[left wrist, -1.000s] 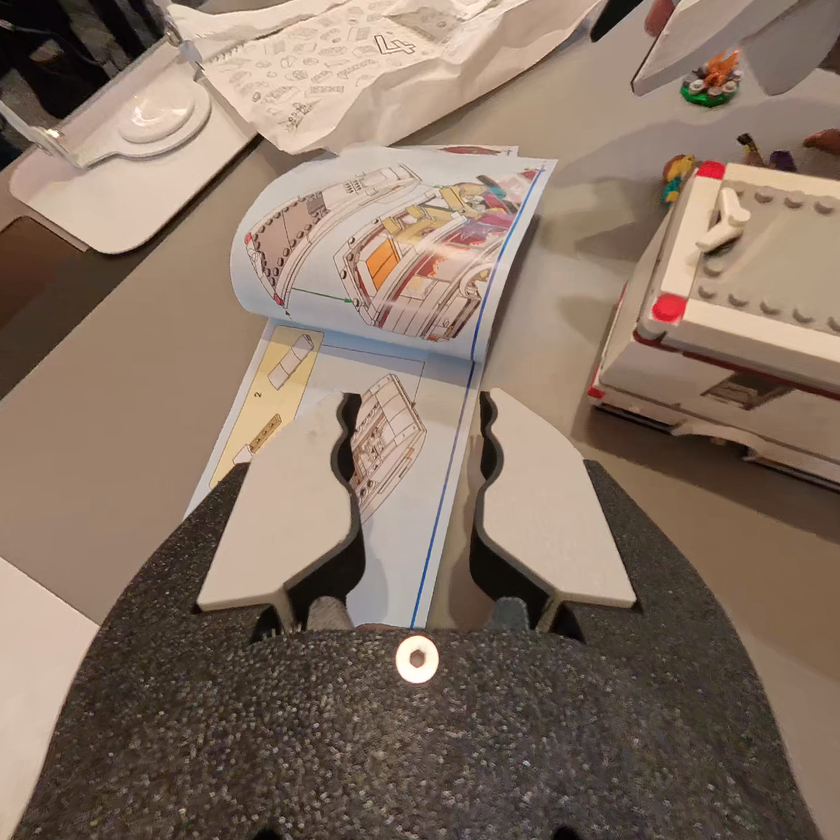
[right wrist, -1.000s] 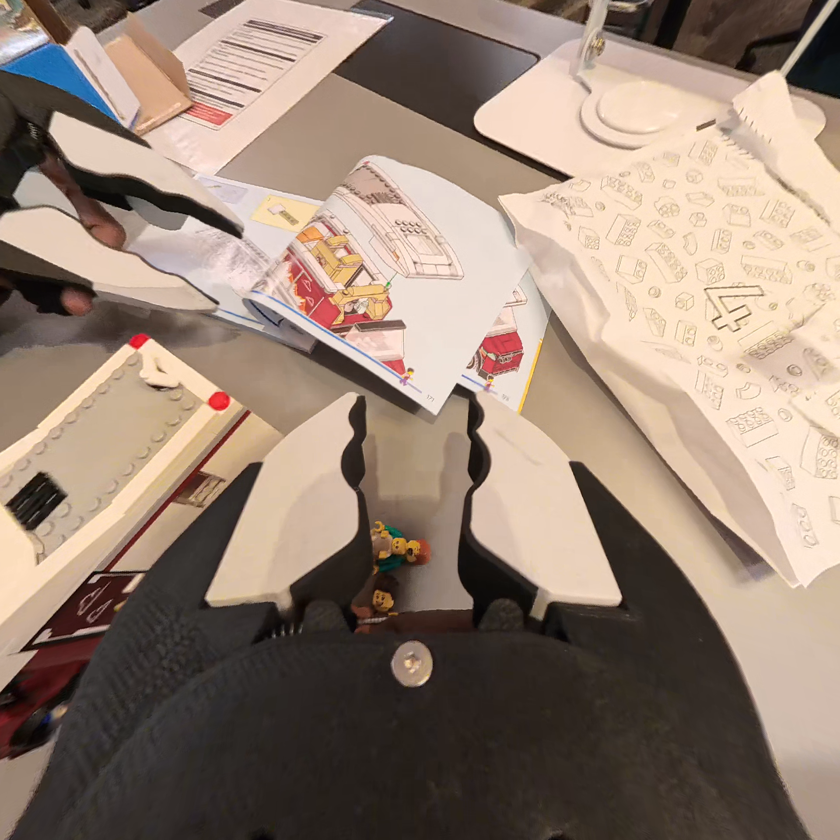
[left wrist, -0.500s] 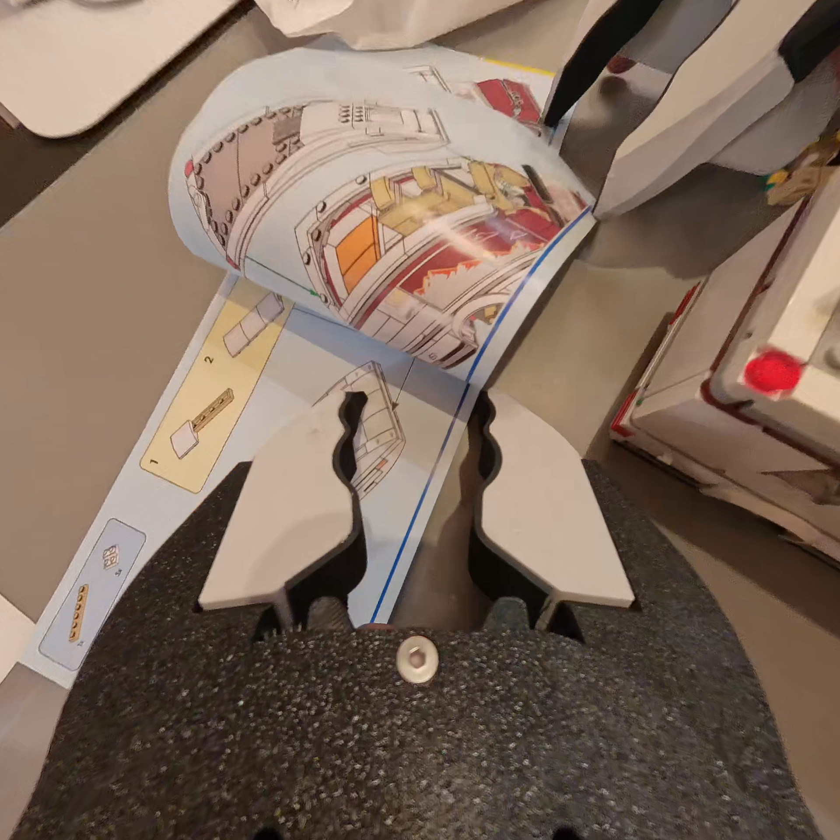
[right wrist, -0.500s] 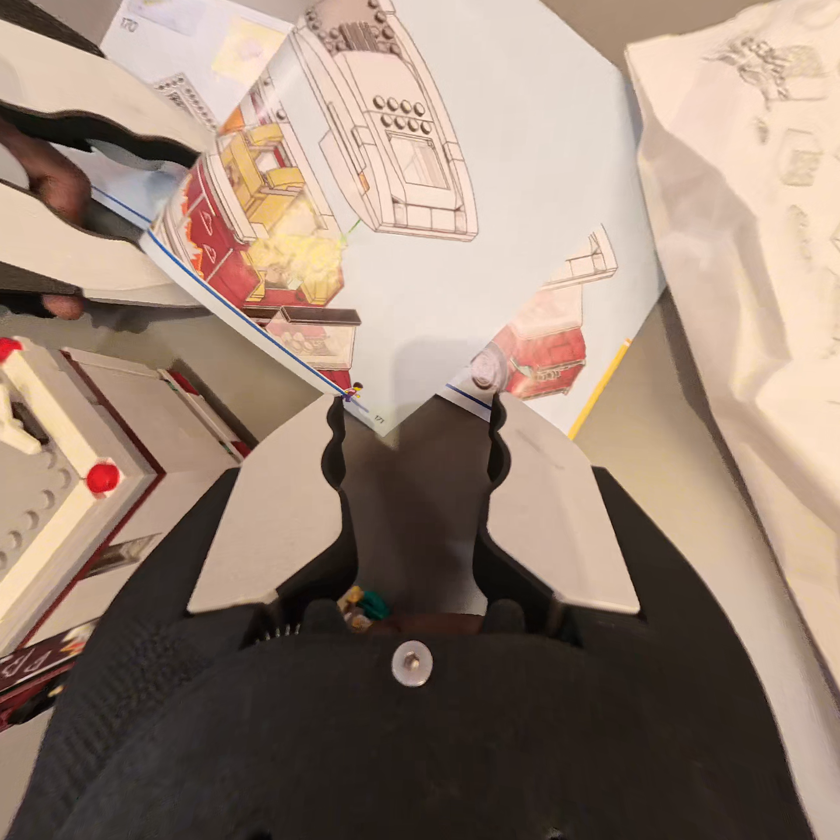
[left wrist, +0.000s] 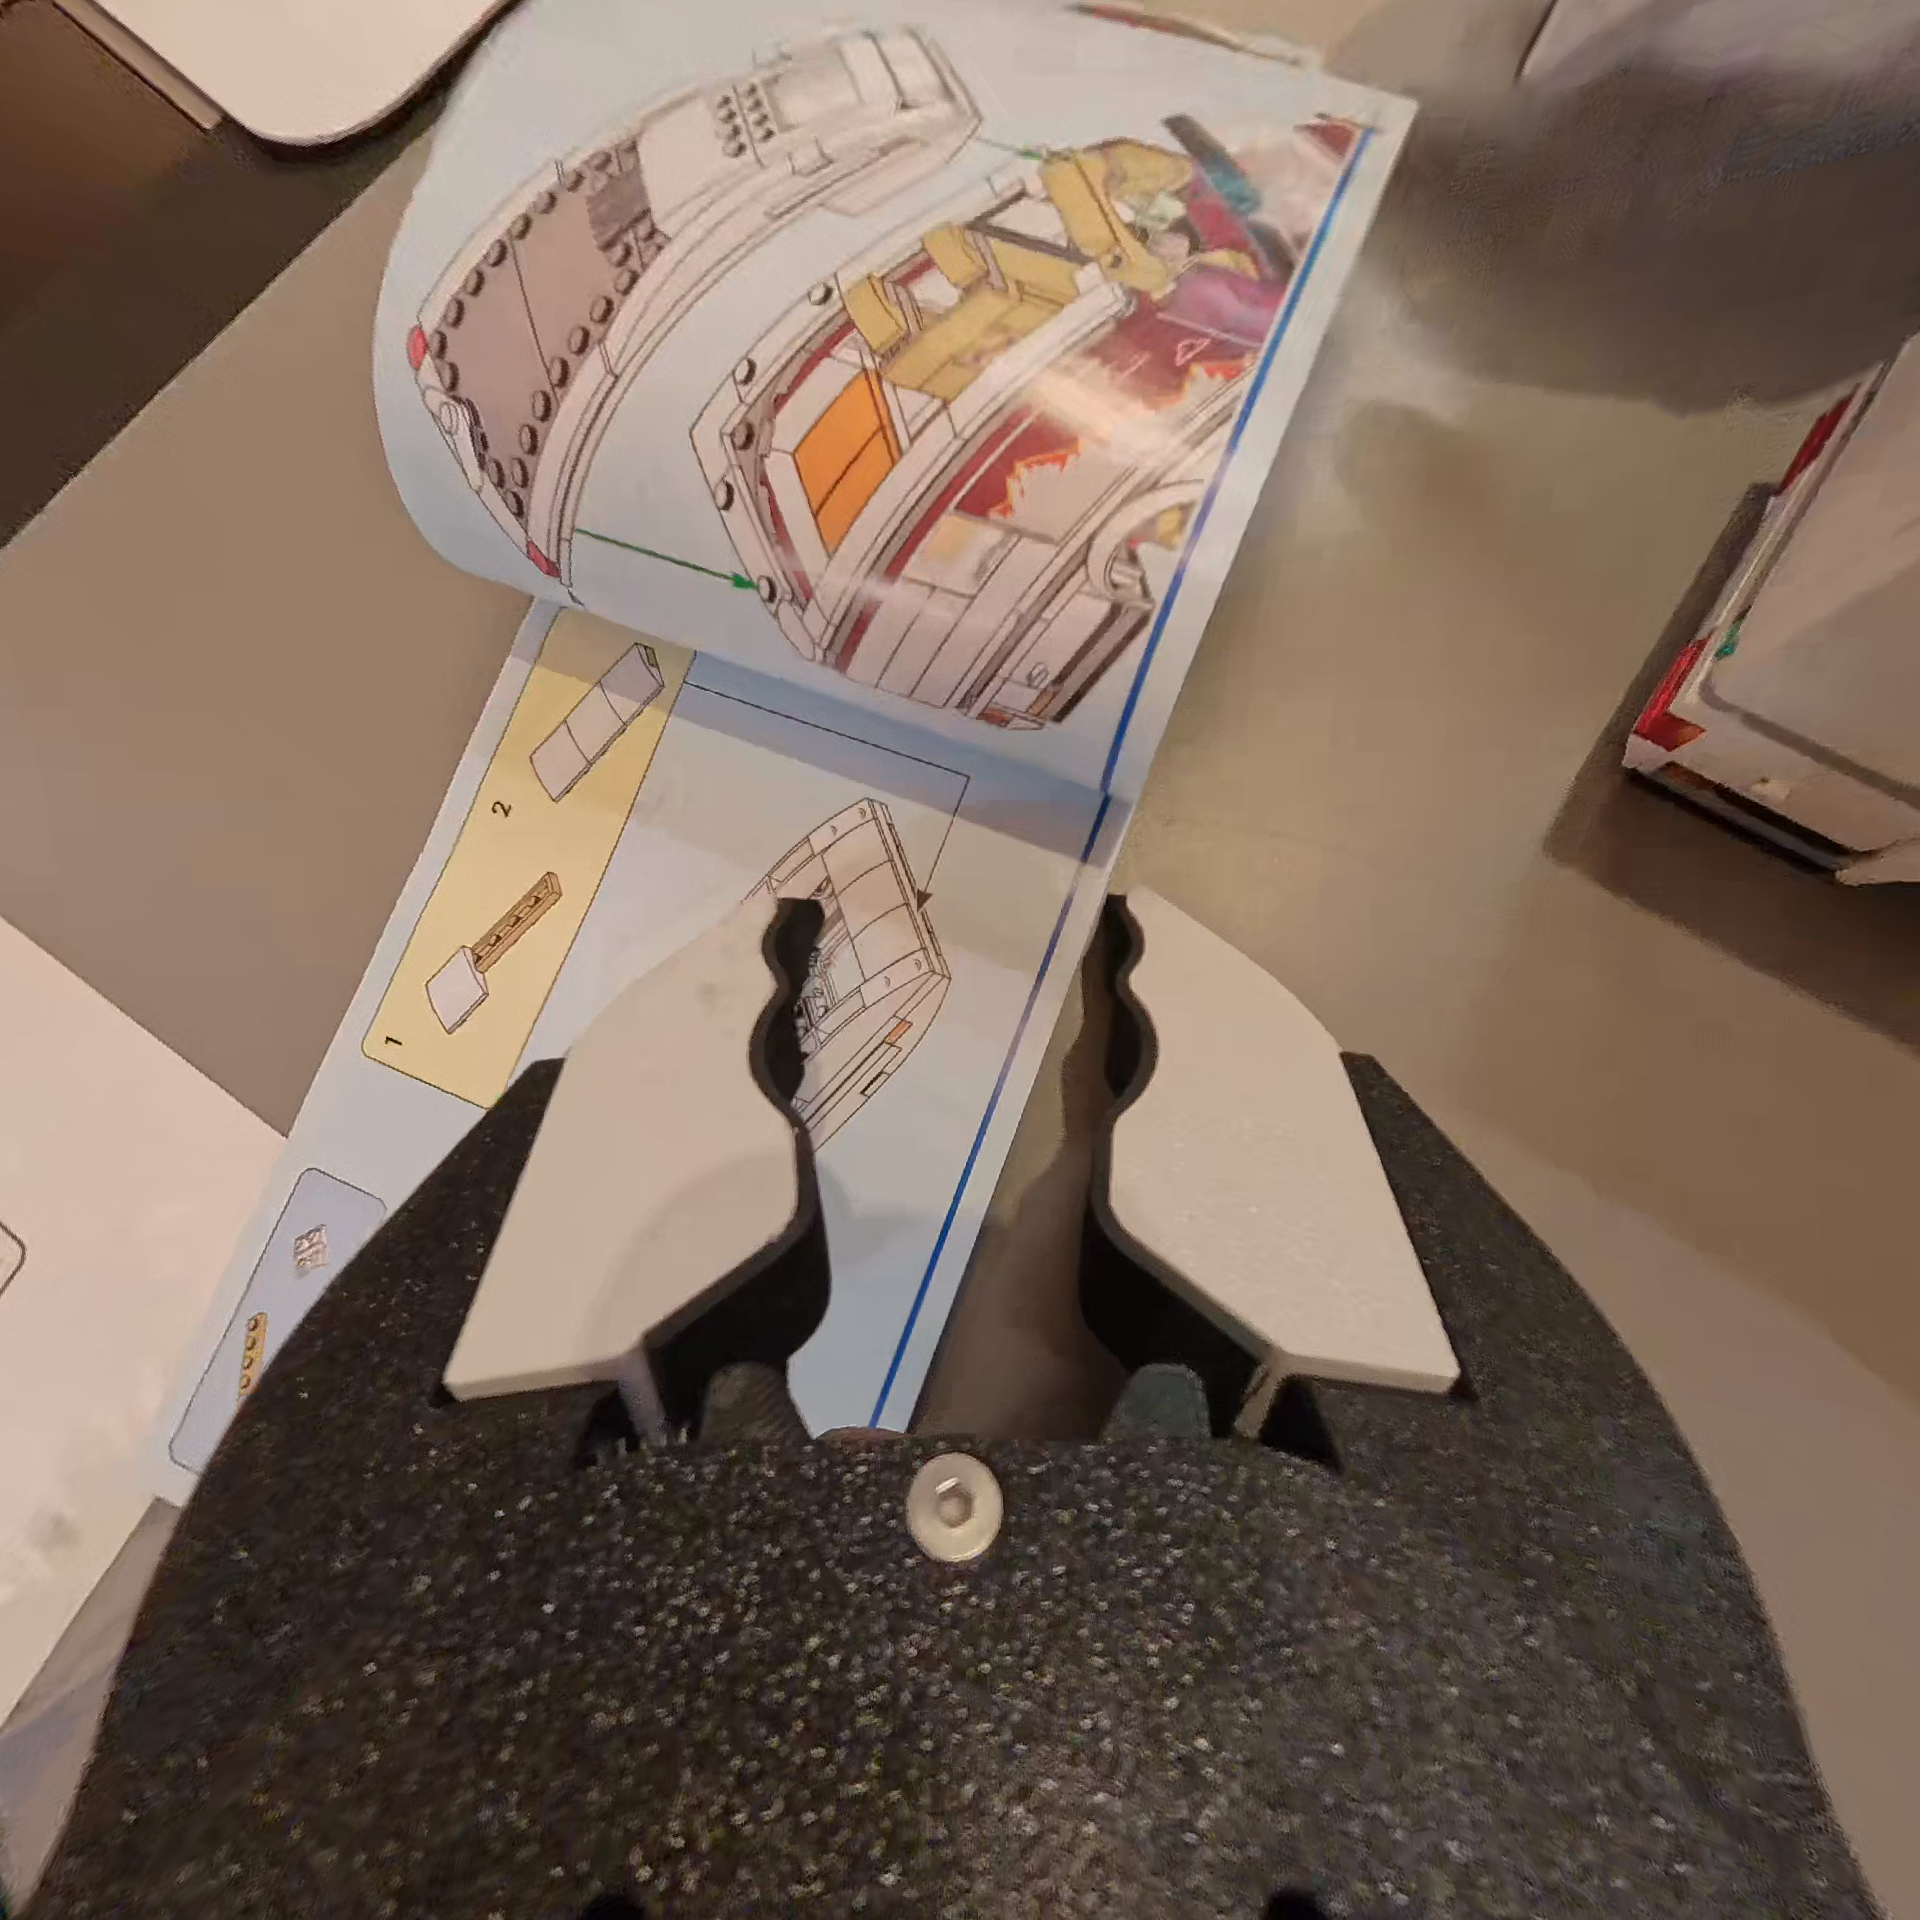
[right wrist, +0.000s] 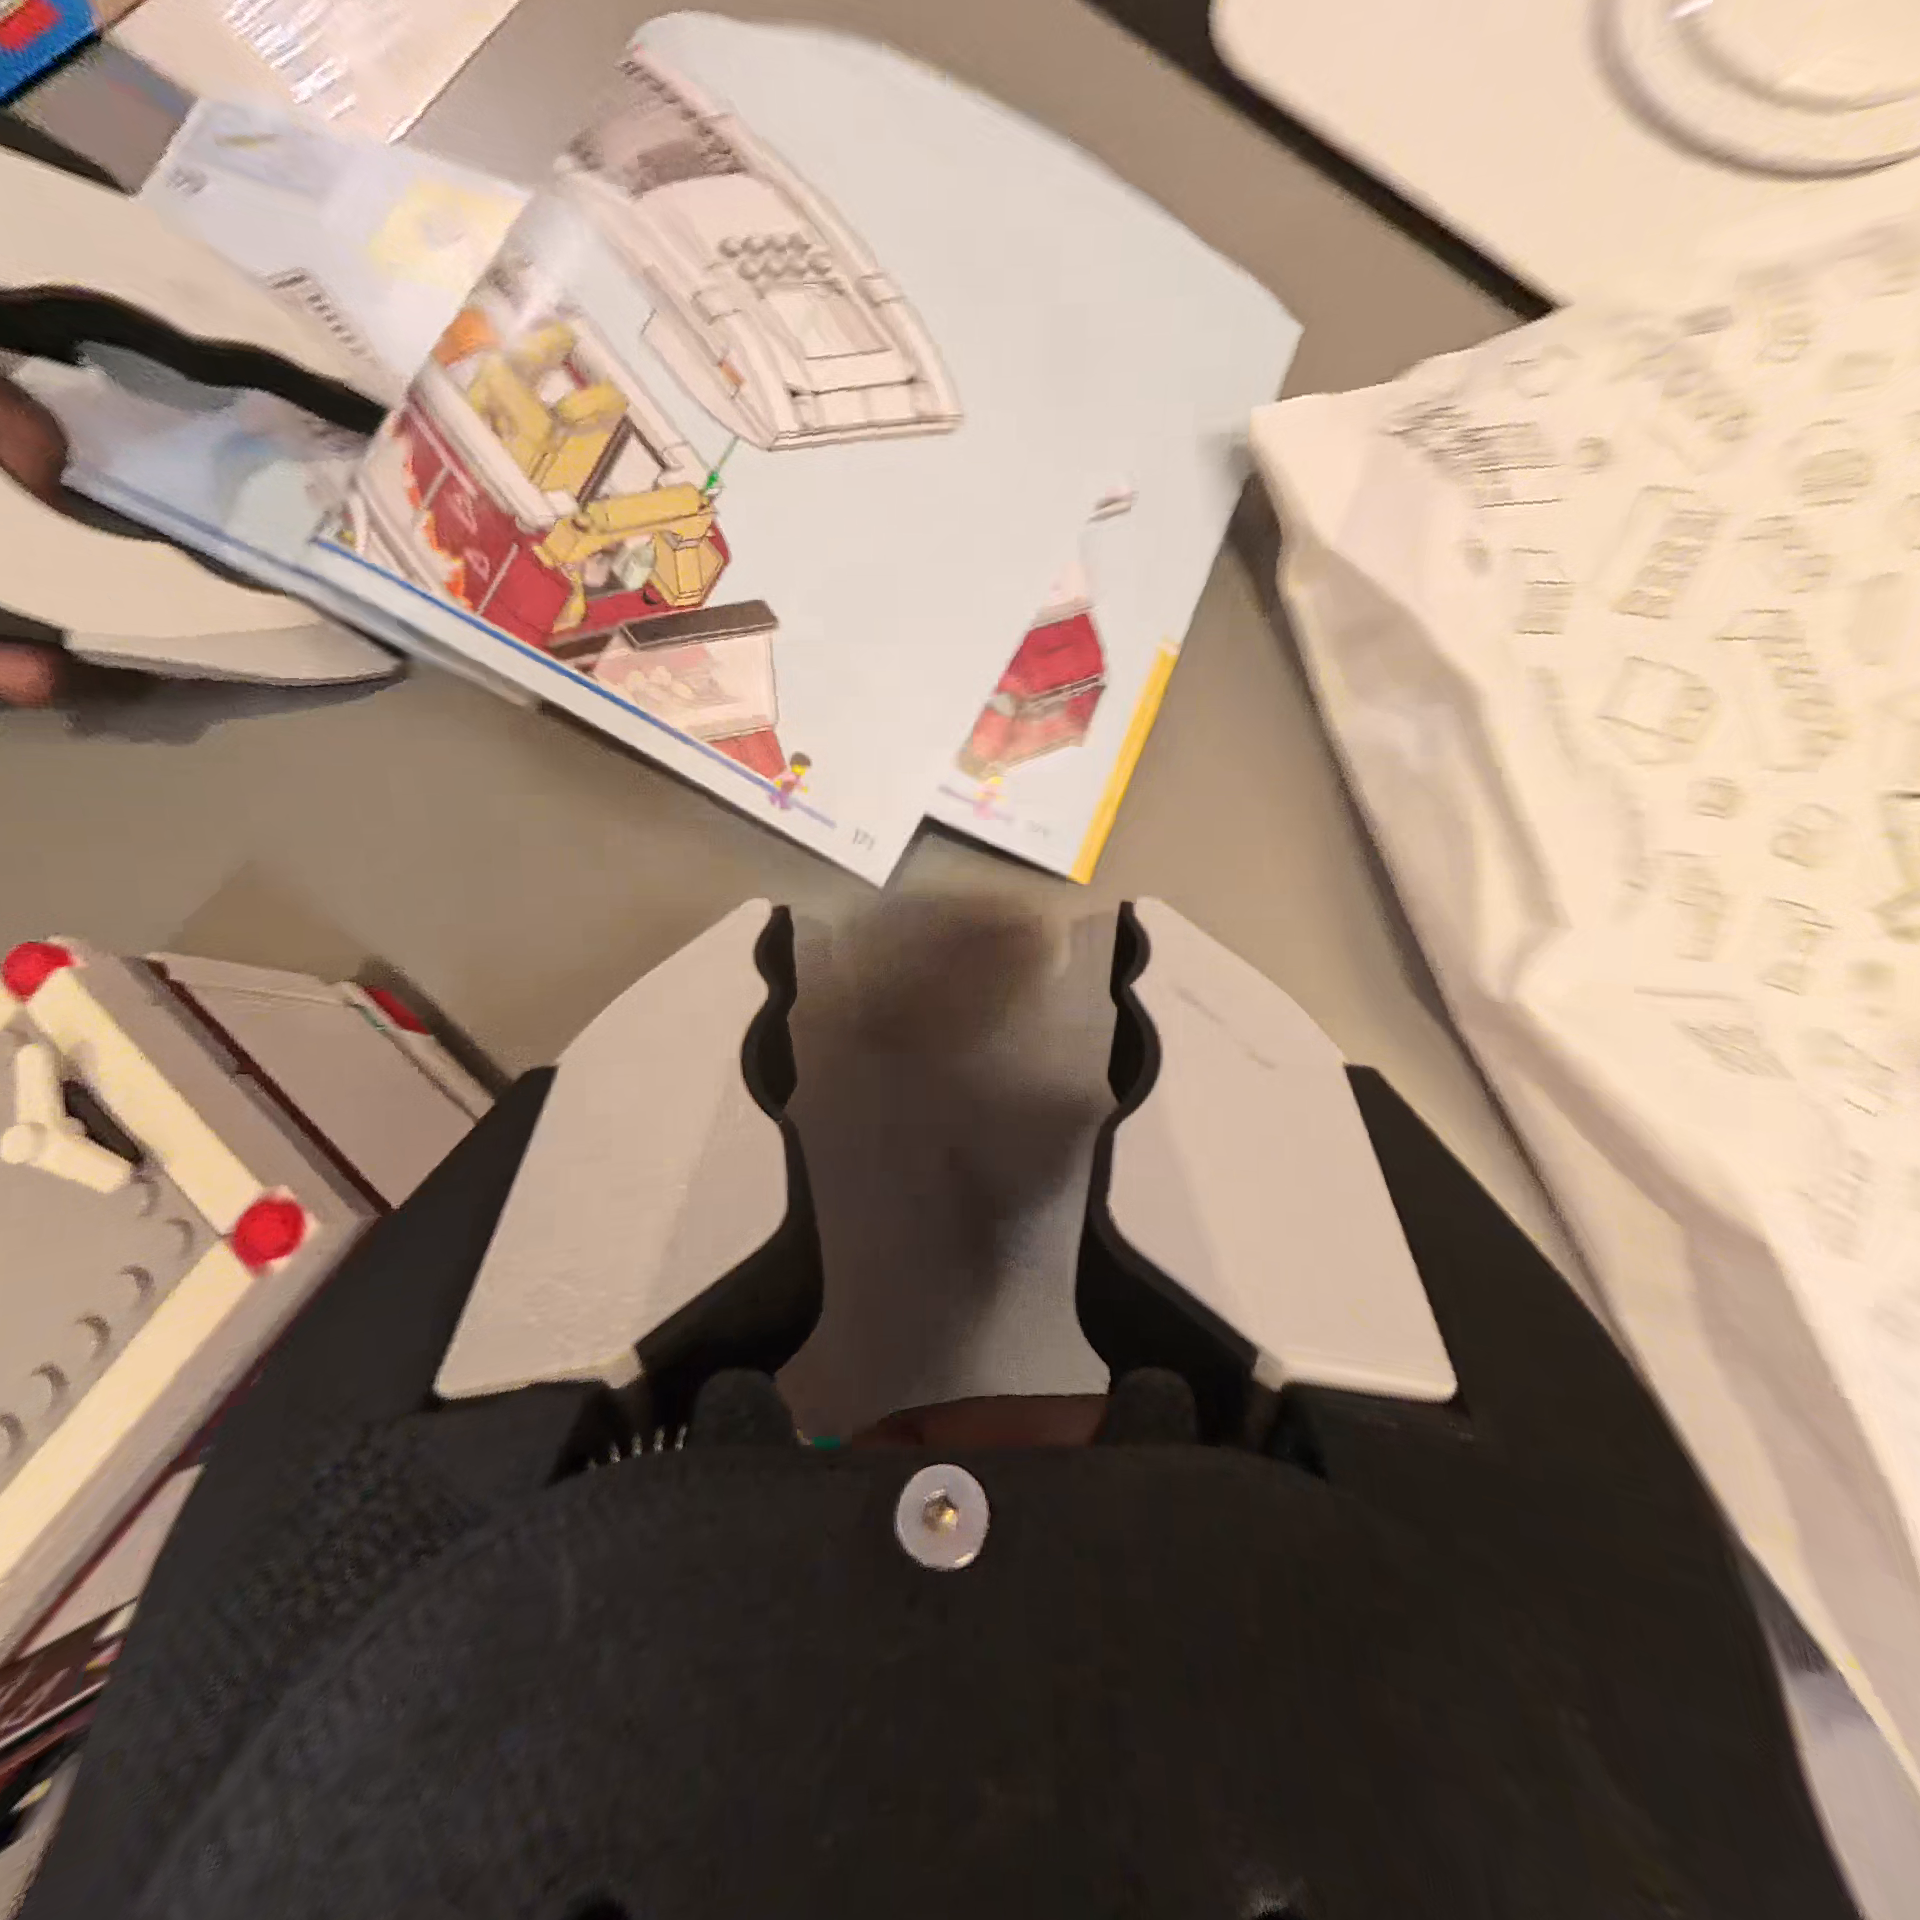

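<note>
Booklet (left wrist: 790,436) lies open on the grey table (left wrist: 208,644), one page curled up, beneath the left gripper (left wrist: 951,1023), whose fingers stand spread and grip nothing. The right gripper (right wrist: 951,997) hangs spread and bare just short of the booklet's corner, between a brick-built model (right wrist: 135,1195) and a white printed bag (right wrist: 1662,727).

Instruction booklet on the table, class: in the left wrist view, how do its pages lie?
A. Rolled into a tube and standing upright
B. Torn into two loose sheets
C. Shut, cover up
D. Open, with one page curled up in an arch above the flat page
D: the instruction booklet lies open, one illustrated page arching up over the flat page beneath, which runs between the open left tongs.
</note>
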{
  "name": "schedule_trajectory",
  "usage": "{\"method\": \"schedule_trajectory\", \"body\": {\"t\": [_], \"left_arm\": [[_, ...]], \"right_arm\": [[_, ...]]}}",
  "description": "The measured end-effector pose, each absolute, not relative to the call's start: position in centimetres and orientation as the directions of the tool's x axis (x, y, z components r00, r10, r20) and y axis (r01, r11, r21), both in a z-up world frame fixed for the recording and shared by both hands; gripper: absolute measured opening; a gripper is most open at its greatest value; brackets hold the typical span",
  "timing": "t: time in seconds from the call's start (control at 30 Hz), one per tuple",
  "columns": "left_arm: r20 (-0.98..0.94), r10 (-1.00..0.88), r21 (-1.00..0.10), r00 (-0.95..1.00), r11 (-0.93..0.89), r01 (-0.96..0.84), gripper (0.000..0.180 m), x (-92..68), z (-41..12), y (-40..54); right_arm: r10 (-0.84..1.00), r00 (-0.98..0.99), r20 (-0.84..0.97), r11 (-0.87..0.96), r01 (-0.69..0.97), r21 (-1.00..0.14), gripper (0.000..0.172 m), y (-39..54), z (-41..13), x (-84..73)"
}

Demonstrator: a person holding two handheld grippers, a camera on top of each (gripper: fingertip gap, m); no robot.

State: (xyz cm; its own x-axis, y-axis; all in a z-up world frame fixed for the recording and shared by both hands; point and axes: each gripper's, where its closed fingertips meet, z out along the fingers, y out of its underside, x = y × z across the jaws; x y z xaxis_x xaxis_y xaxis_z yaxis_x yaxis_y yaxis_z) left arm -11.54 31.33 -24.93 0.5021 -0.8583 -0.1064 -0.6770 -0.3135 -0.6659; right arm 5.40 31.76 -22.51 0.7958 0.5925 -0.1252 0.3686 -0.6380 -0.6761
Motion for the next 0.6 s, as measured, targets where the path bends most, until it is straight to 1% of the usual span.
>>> {"method": "schedule_trajectory", "body": {"t": [0.07,0.2,0.27,0.37,0.43,0.5,0.6], "left_arm": [[-0.135,-0.862,-0.69,0.488,-0.272,-0.671,0.057,-11.1,-24.2,31.4],[-0.217,-0.879,-0.756,0.426,-0.125,-0.643,0.056,-8.8,-22.2,30.5],[-0.267,-0.874,-0.76,0.406,-0.068,-0.646,0.056,-7.8,-21.8,30.0],[-0.333,-0.833,-0.779,0.442,-0.021,-0.627,0.056,-7.3,-20.8,30.4],[-0.302,-0.832,-0.827,0.465,-0.014,-0.563,0.056,-6.9,-19.7,30.1],[-0.225,-0.864,-0.888,0.451,-0.009,-0.46,0.056,-6.1,-18.4,28.8],[-0.094,-0.93,-0.954,0.356,-0.018,-0.3,0.059,-5.2,-16.5,25.7]], "right_arm": [[0.549,0.834,-0.063,-0.621,0.356,-0.698,0.058,32.0,-21.5,7.1],[0.501,0.865,0.02,-0.559,0.341,-0.756,0.057,30.3,-19.7,8.9],[0.498,0.867,0.025,-0.517,0.32,-0.794,0.056,28.7,-18.7,9.1],[0.515,0.857,-0.019,-0.458,0.255,-0.852,0.055,25.4,-17.0,8.8],[0.528,0.844,-0.097,-0.438,0.172,-0.882,0.056,22.6,-16.2,8.4],[0.561,0.816,-0.14,-0.38,0.104,-0.919,0.06,19.5,-15.0,7.5],[0.651,0.751,-0.107,-0.276,0.103,-0.956,0.063,14.4,-14.2,5.5]]}}
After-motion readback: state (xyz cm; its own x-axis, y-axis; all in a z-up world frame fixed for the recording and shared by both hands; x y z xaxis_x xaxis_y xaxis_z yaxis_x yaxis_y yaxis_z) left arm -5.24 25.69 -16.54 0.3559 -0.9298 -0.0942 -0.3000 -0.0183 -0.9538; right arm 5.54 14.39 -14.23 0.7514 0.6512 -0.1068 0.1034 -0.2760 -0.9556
